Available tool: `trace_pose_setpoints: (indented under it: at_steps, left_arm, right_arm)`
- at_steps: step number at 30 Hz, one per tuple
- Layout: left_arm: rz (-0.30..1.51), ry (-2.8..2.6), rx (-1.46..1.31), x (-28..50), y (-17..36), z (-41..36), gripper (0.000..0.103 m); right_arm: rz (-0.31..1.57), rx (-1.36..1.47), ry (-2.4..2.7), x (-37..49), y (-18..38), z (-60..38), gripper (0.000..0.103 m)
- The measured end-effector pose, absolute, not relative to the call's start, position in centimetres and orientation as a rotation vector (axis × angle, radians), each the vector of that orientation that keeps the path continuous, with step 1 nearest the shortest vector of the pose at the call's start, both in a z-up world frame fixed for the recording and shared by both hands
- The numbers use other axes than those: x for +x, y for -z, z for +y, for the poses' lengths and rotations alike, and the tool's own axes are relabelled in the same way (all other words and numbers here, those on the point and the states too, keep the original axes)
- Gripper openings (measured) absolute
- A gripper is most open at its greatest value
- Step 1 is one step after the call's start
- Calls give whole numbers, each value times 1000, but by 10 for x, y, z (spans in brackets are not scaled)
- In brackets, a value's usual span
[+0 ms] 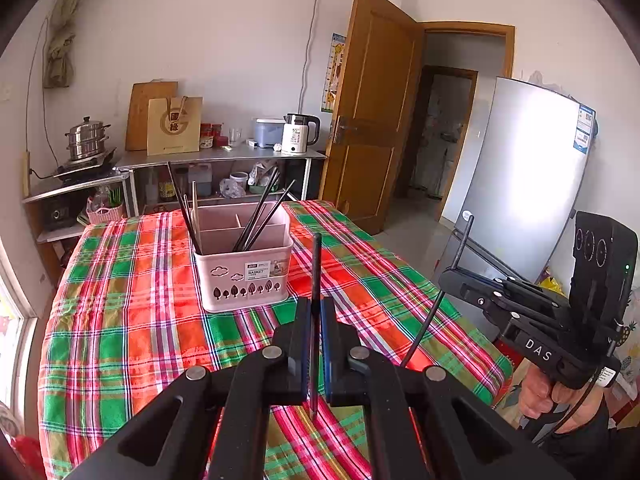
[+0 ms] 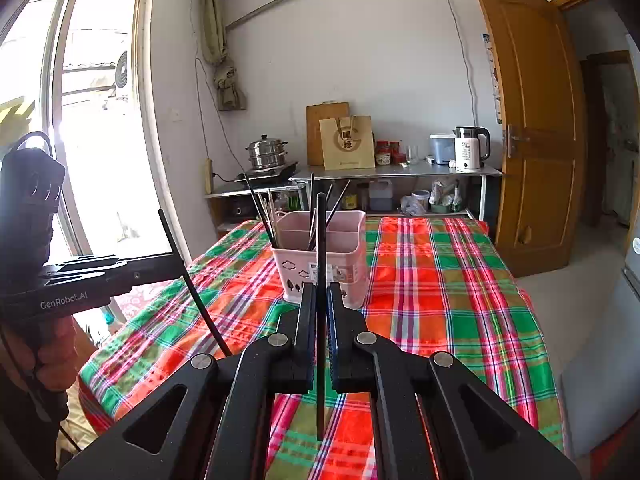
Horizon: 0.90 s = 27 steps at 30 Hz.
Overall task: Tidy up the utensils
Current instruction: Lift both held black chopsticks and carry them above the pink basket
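A pink utensil basket (image 1: 244,276) with dividers stands on the plaid tablecloth (image 1: 132,312) and holds several dark chopsticks and a pale one; it also shows in the right wrist view (image 2: 348,264). My left gripper (image 1: 316,306) is shut on a dark chopstick (image 1: 317,264), held upright just in front of the basket. My right gripper (image 2: 320,292) is shut on a black chopstick (image 2: 321,240), also upright, near the basket's front. Each gripper shows in the other's view, the right one (image 1: 452,276) and the left one (image 2: 176,268), each with its chopstick.
The table's right edge (image 1: 480,332) drops to the floor beside a silver fridge (image 1: 528,184). Behind the table stands a steel shelf (image 1: 224,156) with a kettle (image 1: 298,134), a paper bag and a steamer pot. An open wooden door (image 1: 372,112) is at back right. A window (image 2: 92,120) is at left.
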<state>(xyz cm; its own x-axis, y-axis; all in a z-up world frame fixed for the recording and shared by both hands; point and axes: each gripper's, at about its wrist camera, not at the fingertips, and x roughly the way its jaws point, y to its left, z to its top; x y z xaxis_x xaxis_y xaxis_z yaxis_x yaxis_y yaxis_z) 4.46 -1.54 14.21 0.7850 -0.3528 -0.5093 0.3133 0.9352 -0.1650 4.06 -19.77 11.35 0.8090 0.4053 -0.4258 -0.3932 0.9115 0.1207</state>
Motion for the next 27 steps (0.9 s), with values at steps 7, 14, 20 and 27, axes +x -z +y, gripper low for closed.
trace_pose_setpoints:
  at_steps: [7,14,20,27]
  left_arm:
    - [563,375,-69,48,-142,-15,4]
    - [568,384,-102,56,-145,-3,4]
    - [559,347,-103,68,-156,12,4]
    - [552,303,-94,99,-180,30,4]
  right_arm:
    - [456,19,-434,45,-115,-194,5]
    - [447,12,-441,55,-120,-188,5]
    - [423,6,-460,70,-131,-178,5]
    - [391,-2,-482,97,-147,-161,5]
